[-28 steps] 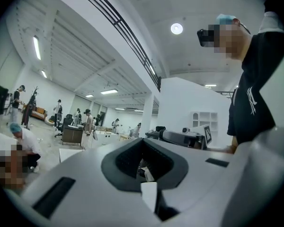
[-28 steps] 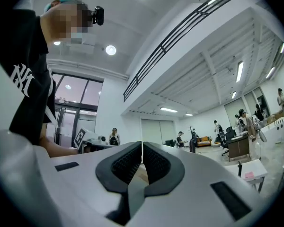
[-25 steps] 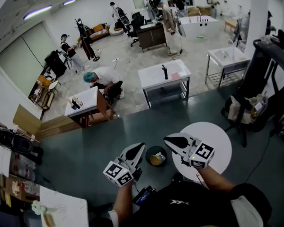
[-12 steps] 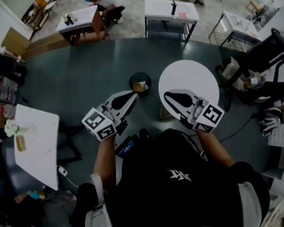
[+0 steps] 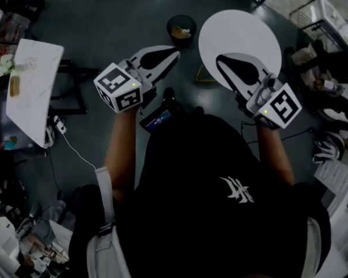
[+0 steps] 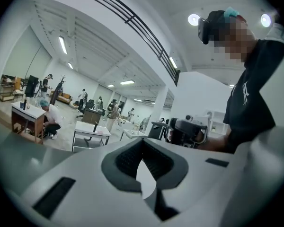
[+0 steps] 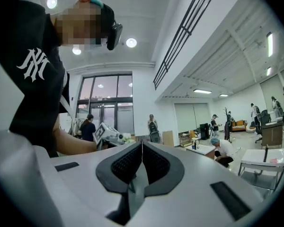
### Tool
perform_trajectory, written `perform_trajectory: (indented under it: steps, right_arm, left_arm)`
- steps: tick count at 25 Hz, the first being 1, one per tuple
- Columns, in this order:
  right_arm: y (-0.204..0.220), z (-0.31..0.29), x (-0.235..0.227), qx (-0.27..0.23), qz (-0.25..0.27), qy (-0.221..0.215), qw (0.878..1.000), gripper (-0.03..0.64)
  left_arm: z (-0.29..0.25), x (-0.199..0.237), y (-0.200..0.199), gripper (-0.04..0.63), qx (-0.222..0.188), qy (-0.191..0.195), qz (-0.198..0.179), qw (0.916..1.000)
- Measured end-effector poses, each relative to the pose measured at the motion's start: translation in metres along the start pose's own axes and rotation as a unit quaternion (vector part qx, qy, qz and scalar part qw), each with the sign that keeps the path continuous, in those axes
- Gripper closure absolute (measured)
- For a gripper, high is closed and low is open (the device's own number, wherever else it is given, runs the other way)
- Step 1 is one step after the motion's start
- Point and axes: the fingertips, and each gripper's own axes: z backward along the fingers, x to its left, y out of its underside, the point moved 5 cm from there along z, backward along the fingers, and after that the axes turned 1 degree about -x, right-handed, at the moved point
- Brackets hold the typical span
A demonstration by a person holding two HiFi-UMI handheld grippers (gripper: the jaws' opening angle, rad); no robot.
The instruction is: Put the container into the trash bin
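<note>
Lying inside the trash bin (image 5: pixel 169 25) is one pale tan thing, most likely the container (image 5: pixel 180 33), though it is too small to be sure. The bin stands on the dark floor, just beside the round white table (image 5: pixel 243 30).

A second ago the bin sat low in the head view, right between the two gripper tips. Now it has slid to the top edge of the view and the person's black shirt fills the lower half. The person seems to have backed away from the bin and tipped the head further down. The container looks the same in the bin as it did then, so I judge the drop done and the person withdrawing.

The left gripper (image 5: pixel 175 52) is clenched with nothing between its jaws, its tip a short way short of the bin. The right gripper (image 5: pixel 220 58) is clenched and empty too, held over the near edge of the round table.

Counted: one bin, one container inside it, one round table, one marble-topped table (image 5: pixel 35 80) off to the left, two grippers.
</note>
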Motion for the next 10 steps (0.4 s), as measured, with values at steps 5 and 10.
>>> perform_trajectory:
  steps: [5, 10]
  right_arm:
    - [0.008, 0.030, 0.009, 0.010, -0.007, -0.006, 1.000, 0.578]
    - [0.011, 0.026, 0.008, 0.003, 0.010, -0.017, 1.000, 0.578]
  left_arm:
    - [-0.012, -0.025, 0.017, 0.592, -0.006, -0.002, 0.014, 0.9999]
    - [-0.003, -0.024, 0.014, 0.592, -0.013, -0.009, 0.001, 0.9999]
